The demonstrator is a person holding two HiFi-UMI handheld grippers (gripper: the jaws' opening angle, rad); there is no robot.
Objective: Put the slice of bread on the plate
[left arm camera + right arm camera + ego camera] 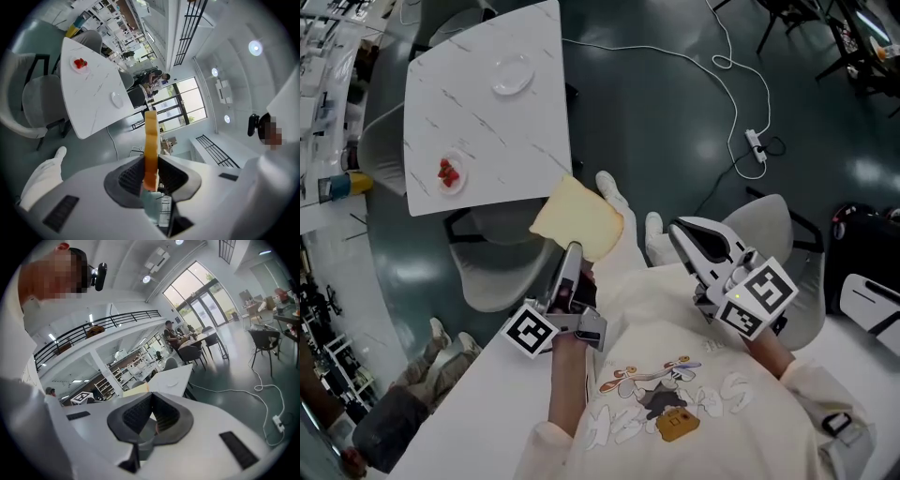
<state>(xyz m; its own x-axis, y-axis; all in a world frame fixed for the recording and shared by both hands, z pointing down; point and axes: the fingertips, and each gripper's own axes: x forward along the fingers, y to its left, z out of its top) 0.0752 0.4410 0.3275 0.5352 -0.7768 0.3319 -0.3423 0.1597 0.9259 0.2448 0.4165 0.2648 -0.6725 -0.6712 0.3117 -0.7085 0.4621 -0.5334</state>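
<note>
A cream sweatshirt with a cartoon print is worn, and white shoes. White shells, black ribbed pads and black-and-white marker cubes are seen on left gripper and right gripper.

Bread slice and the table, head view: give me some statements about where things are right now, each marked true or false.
1. The left gripper is clamped on the slice of bread. True.
2. The bread already lies on the plate. False: it is held in the air, and the empty plate sits apart from it on the white table.
3. The right gripper holds nothing. True: its jaws are together and empty.
4. The small dish of red fruit stands on the floor. False: it is on the table, near its left edge.
5. A white cable lies on the floor. True.
</note>
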